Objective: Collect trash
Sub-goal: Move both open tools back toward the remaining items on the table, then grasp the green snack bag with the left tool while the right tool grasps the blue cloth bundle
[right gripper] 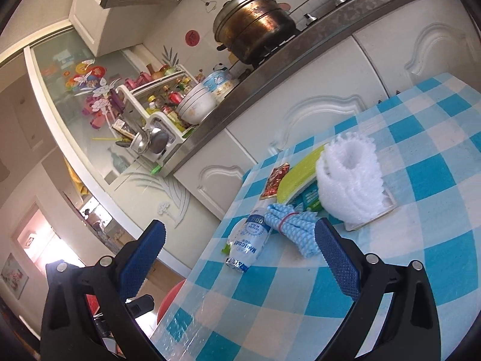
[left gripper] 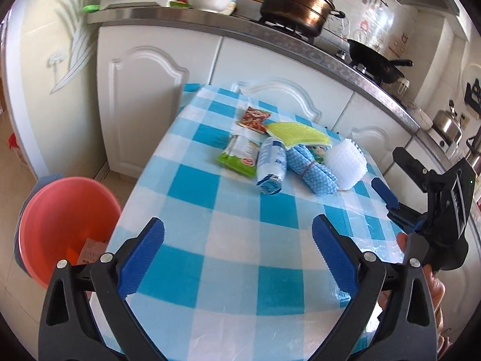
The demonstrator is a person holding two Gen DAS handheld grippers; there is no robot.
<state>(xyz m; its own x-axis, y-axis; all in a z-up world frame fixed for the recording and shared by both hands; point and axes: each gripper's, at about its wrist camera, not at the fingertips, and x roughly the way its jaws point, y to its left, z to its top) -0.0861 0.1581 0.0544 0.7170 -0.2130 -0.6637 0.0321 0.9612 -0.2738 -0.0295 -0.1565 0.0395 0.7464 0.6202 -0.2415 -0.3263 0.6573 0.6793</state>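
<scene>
Left gripper (left gripper: 237, 237) jaws spread wide, nothing between them, hovering over the near part of the blue-and-white checked tablecloth (left gripper: 210, 240); right gripper (right gripper: 240, 246) also wide apart and empty, seen from the left wrist view at the table's right edge (left gripper: 390, 198), a bit of the person's hand (left gripper: 402, 240) behind it.

Trash sits in 1 cluster on the far half of the cloth, well ahead of both grippers: white plastic bottle with blue label (left gripper: 270, 165) lying on its side, foil cap toward the camera; green-and-white wrapper (left gripper: 240, 153) just left of it, touching; red sachet (left gripper: 254, 118) behind that; yellow-green sponge (left gripper: 297, 134) beside the sachet; rolled blue dotted cloth (left gripper: 309, 168) bound with a rubber band, right of the bottle; white foam net (left gripper: 345, 162) at the right end, touching the cloth roll.

Pink bin (left gripper: 66, 225) stands at the table's left side, below the cloth edge, with some paper scrap (left gripper: 90, 251) inside; counter behind holds a large steel pot (left gripper: 294, 3) and a black wok (left gripper: 375, 60).
</scene>
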